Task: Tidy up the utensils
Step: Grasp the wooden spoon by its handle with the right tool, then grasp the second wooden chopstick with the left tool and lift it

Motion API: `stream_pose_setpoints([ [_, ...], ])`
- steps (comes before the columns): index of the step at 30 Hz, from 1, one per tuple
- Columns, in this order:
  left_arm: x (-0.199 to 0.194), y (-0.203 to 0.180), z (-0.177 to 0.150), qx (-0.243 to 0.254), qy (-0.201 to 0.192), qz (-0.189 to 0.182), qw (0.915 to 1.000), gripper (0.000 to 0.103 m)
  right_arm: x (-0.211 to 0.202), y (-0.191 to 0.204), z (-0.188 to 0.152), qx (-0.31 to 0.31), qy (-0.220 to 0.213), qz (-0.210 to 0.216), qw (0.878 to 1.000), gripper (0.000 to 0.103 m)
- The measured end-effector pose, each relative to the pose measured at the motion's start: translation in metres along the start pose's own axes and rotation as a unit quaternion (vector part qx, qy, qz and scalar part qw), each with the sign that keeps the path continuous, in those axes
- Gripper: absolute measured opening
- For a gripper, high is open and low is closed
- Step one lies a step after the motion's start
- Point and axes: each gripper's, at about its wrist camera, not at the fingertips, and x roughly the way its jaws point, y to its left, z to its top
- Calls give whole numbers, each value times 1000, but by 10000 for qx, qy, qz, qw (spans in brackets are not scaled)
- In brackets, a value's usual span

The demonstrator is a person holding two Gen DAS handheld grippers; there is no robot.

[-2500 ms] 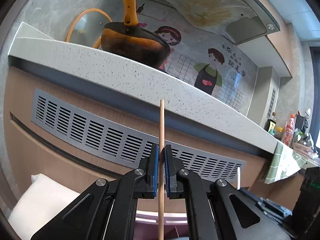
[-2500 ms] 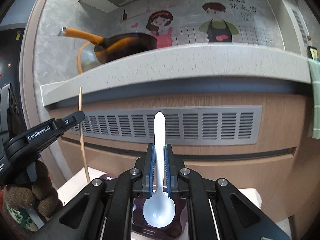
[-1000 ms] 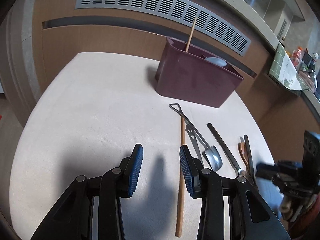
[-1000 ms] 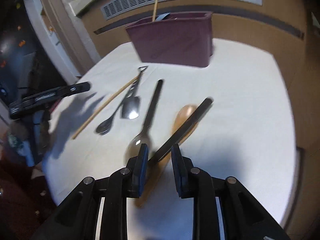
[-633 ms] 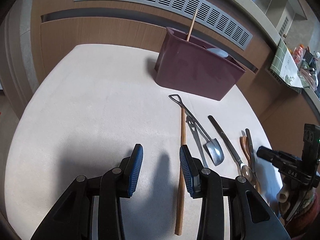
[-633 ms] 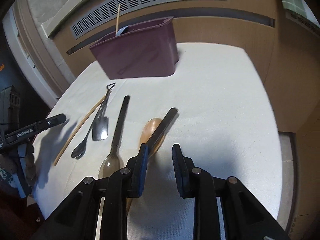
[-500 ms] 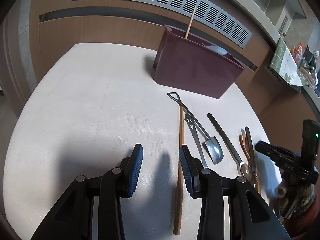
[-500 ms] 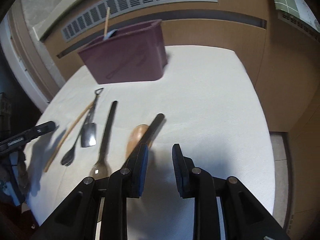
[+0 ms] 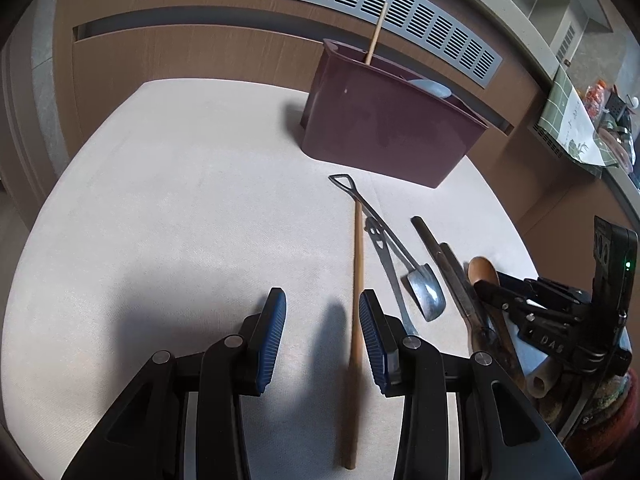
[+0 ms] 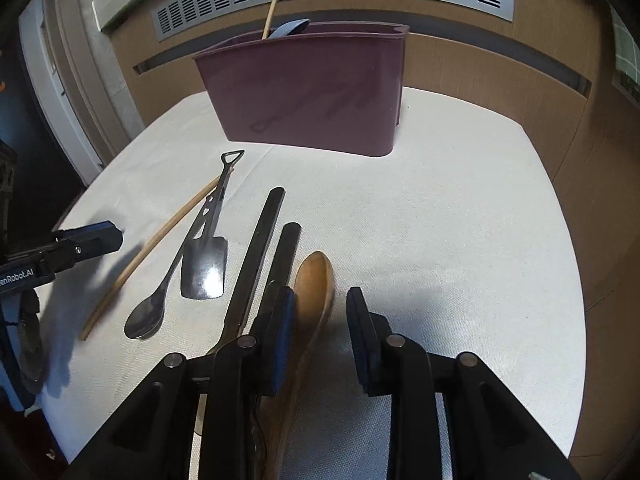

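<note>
Right hand-held gripper (image 10: pixel 320 316) nearer white tablecloth (image 10: pixel 440 240); wood cabinet (image 10: pixel 500 68) behind.

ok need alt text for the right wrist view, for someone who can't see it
The open right gripper hangs over a wooden spoon on a white table. Two black-handled utensils, a shovel-shaped spoon, a metal spoon and a chopstick lie to the left; behind them stands a maroon holder.
</note>
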Motion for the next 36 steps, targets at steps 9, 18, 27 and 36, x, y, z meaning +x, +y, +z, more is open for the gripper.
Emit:
stream_pose_setpoints([
  [9,-2,-4,-2,67,5,-43,10000,39,4,8,1,5,96,-289,9995,34],
  [18,-2,-14,-5,202,93,-47,9997,39,-9,6,-2,-22,-144,-395,9991,28],
  [27,14,-34,5,659,344,-1,9972,38,-58,-37,-9,450,-974,-711,9917,28],
  [36,44,-47,27,1298,756,529,9872,17,-50,-41,-10,565,-891,-537,9930,28],
])
